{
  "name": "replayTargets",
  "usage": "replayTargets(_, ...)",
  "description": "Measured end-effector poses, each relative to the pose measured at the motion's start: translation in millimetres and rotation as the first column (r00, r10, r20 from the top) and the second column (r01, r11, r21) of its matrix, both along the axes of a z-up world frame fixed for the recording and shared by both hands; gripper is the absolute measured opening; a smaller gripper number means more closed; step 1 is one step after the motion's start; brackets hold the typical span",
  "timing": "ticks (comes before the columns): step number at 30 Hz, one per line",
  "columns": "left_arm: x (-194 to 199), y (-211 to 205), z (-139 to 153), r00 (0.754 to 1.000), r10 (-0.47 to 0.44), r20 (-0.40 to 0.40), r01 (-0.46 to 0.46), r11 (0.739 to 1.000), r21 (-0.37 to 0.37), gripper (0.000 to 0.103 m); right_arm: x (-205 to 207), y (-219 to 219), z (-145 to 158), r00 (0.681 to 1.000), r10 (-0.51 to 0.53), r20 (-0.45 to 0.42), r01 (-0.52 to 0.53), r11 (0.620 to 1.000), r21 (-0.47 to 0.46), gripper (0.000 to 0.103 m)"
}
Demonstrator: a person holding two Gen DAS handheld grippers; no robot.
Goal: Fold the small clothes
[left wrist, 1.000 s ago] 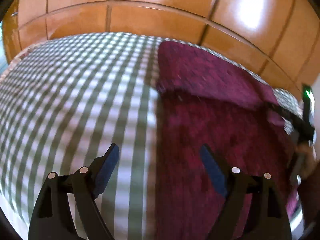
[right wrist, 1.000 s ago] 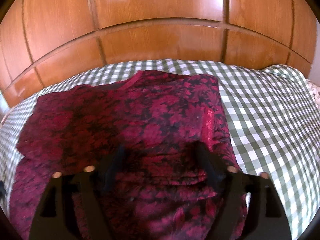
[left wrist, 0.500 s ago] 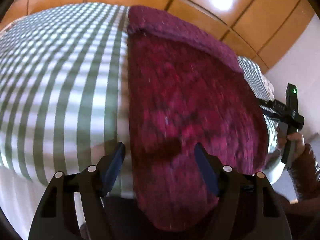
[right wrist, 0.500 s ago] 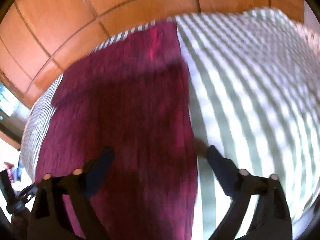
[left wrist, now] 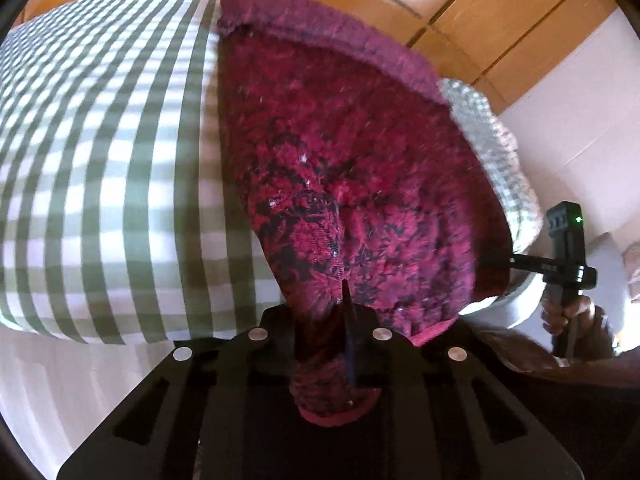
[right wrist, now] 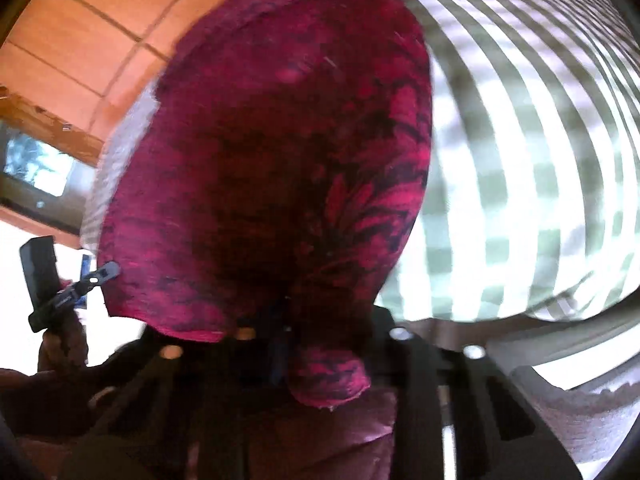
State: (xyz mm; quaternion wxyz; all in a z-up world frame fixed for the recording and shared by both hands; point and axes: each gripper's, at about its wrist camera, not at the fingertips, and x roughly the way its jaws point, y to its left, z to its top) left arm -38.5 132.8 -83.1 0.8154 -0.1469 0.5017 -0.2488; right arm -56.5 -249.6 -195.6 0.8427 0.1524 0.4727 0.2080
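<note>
— What couldn't you make out?

— My right view was blurred; the garment hid most of the right gripper. Both sets of jaws had just been closing; each pinched the garment's near hem, the left gripper at the other corner.

— And the surroundings?

— The garment lay on the checked bedcover, wooden panels beyond it.

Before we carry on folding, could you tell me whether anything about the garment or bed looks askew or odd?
Nothing stands out. The crimson floral garment lies fairly flat on the checked bedsheet, its far edge folded over, and both grippers, left and right, pinch its near hem.
</note>
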Motion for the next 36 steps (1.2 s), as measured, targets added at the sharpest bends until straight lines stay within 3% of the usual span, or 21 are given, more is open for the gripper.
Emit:
replayTargets(5,18,19,41,0.999,0.017,0.049,-0.007,0.983,-0.183,0.016,4,2,59,0.987,0.038,0.157,-0.066,0.981,0.181,0.023)
replayTargets(11,69,22,63,0.996,0.069,0.062,-0.043,0.935,-0.351,0.015,52,-7,92,0.971,-0.06,0.232,-0.01,0.957,0.288,0.022)
replayTargets(16,131,21,59,0.989,0.148,0.0,-0.137,0.914,-0.382,0.015,103,-28,88,0.963,-0.198,0.182,0.128,0.933,0.335,0.022)
replayTargets(20,181,21,48,0.972,0.22,-0.082,-0.235,0.907,-0.35,0.016,138,-45,82,0.958,-0.264,0.113,0.215,0.921,0.326,0.024)
replayTargets(21,186,24,44,0.967,0.229,-0.109,-0.253,0.9,-0.355,0.027,145,-49,78,0.959,-0.268,0.092,0.224,0.916,0.332,0.025)
replayTargets(22,194,27,41,0.962,0.234,-0.143,-0.271,0.886,-0.377,0.035,150,-51,76,0.961,-0.265,0.077,0.224,0.912,0.344,0.031)
replayTargets(24,201,38,39,0.947,0.27,-0.174,-0.32,0.844,-0.43,0.072,159,-56,73,0.967,-0.251,0.05,0.211,0.894,0.395,0.052)
replayTargets(25,199,43,40,0.941,0.295,-0.167,-0.339,0.834,-0.435,0.083,160,-58,74,0.969,-0.243,0.054,0.197,0.881,0.43,0.077)
replayTargets(26,197,50,43,0.933,0.324,-0.154,-0.358,0.824,-0.438,0.084,160,-61,78,0.966,-0.248,0.071,0.191,0.874,0.447,0.099)
replayTargets(28,194,65,43,0.925,0.35,-0.146,-0.377,0.808,-0.452,0.084,150,-68,87,0.953,-0.278,0.121,0.196,0.869,0.455,0.101)
replayTargets(30,187,75,43,0.917,0.378,-0.13,-0.396,0.815,-0.424,0.085,142,-77,91,0.947,-0.288,0.142,0.198,0.872,0.447,0.101)
replayTargets(31,184,76,42,0.918,0.38,-0.109,-0.391,0.832,-0.393,0.085,136,-81,92,0.94,-0.3,0.16,0.21,0.883,0.42,0.101)
replayTargets(33,171,70,38,0.937,0.345,-0.05,-0.342,0.885,-0.316,0.085,124,-81,90,0.933,-0.307,0.188,0.233,0.913,0.336,0.101)
replayTargets(36,150,55,28,0.968,0.249,-0.001,-0.239,0.928,-0.286,0.086,111,-72,73,0.941,-0.275,0.2,0.241,0.955,0.175,0.096)
